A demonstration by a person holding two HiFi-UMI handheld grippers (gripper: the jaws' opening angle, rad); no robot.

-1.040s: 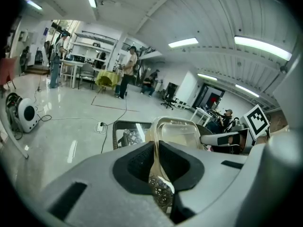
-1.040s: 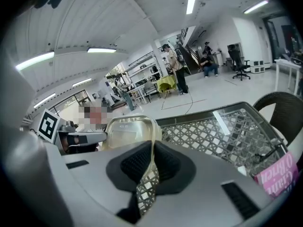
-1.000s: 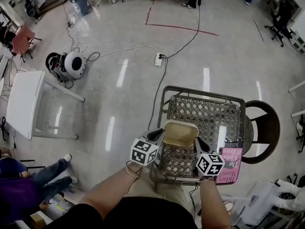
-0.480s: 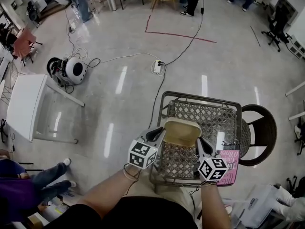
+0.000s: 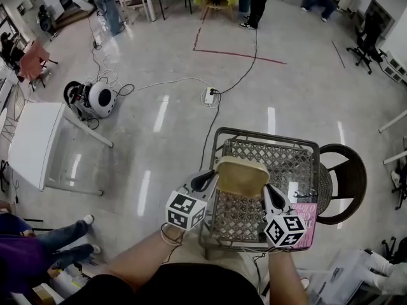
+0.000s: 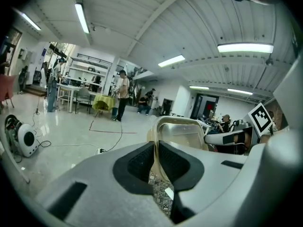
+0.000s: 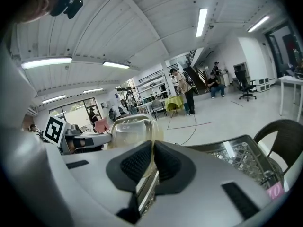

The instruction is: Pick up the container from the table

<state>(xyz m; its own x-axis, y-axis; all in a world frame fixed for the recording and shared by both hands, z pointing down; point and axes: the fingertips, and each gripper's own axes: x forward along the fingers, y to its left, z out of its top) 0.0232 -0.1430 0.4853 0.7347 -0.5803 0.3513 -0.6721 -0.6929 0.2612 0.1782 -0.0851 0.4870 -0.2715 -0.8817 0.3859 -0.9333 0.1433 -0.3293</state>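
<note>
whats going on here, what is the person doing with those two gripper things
A person holds a gripper in each hand, and both are shut on one clear container. The left gripper pinches its left rim and the right gripper pinches its right rim. The container hangs between them over the near end of a lattice table and looks lifted off it, though the gap is hard to confirm.
</note>
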